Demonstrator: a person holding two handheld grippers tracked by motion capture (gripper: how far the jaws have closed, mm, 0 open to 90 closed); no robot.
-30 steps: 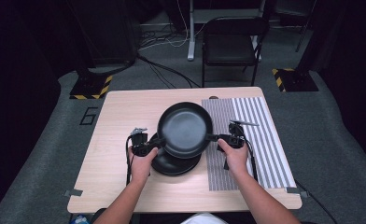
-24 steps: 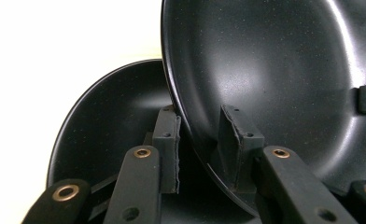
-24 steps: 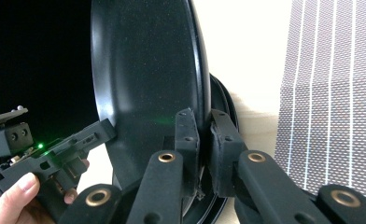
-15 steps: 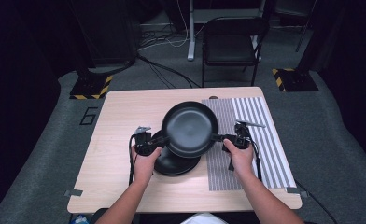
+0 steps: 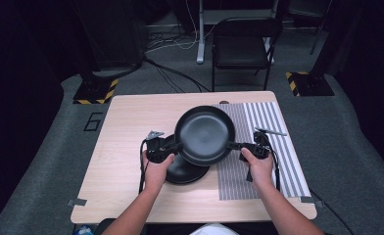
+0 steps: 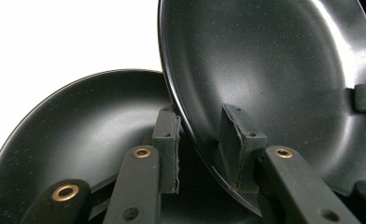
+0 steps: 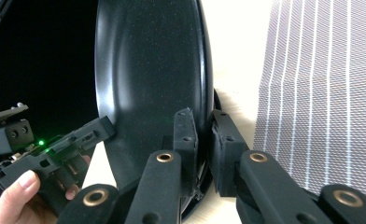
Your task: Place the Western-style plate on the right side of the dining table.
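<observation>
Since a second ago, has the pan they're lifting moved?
Yes. The upper pan, gripped on both sides by the left gripper and right gripper, has drifted right, farther over the striped mat and off the lower pan.

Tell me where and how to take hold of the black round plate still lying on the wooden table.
Grip the lower black round plate at its thin rim, at the near-left edge, where it is uncovered. The raised black plate, pinched at opposite rims by the left claw and right claw, overhangs its far right side. It lies flat, so one jaw probably has to slide under the upturned lip, coming in low.
</observation>
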